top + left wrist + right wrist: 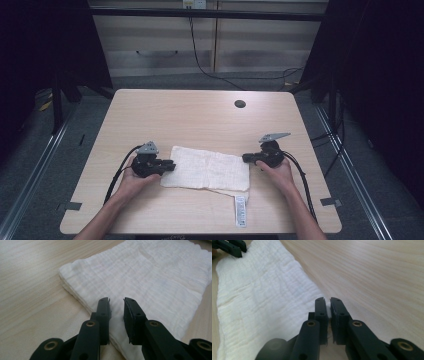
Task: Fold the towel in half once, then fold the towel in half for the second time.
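Observation:
A folded white cloth [207,170] lies flat near the table's front edge, with a printed label [240,211] sticking out below its right corner. My left gripper [172,166] rests at the cloth's left edge. In the left gripper view its jaws [116,300] stand apart over the cloth [150,277], and nothing is pinched between them. My right gripper [245,158] is at the cloth's right edge. Seen in the right gripper view, it [327,300] is shut on a thin bit of the cloth's edge [262,295]. The left gripper [232,247] shows at that view's top left.
The light wooden table [200,115] has a round cable hole [240,104] at the back right. Cables trail from both grippers toward the front edge. Behind the table stand low cabinets [210,45] with a wire hanging down, and dark frames flank both sides.

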Demonstrator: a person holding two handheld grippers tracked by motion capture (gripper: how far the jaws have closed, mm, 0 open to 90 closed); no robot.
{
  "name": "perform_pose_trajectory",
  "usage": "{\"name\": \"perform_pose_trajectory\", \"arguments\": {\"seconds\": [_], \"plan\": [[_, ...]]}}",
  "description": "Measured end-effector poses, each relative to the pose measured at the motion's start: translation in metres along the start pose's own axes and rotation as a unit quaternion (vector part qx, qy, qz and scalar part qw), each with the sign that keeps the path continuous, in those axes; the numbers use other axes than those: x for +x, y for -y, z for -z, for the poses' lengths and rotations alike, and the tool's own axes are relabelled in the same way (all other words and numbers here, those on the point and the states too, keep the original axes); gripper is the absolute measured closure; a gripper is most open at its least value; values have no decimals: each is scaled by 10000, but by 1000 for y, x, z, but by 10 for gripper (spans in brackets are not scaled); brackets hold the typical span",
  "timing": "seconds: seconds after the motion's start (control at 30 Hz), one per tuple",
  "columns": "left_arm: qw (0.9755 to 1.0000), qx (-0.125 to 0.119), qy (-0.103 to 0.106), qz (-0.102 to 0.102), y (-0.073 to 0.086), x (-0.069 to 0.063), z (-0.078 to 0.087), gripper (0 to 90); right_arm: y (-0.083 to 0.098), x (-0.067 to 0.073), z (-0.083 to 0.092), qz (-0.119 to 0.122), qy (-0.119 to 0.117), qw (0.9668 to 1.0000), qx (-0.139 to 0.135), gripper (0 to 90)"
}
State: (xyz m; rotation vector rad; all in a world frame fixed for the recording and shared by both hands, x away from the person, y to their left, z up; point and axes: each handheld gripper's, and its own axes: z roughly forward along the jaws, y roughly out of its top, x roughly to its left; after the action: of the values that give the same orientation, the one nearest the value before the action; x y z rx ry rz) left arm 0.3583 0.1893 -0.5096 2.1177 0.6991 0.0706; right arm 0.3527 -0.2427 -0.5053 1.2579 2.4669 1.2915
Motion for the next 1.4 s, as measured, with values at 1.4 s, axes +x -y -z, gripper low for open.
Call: {"name": "perform_pose_trajectory", "arguments": {"seconds": [1.4], "plan": [[9984, 122, -524, -194, -21, 23, -19, 798, -13, 3, -8, 87, 13, 9995, -296, 878]]}}
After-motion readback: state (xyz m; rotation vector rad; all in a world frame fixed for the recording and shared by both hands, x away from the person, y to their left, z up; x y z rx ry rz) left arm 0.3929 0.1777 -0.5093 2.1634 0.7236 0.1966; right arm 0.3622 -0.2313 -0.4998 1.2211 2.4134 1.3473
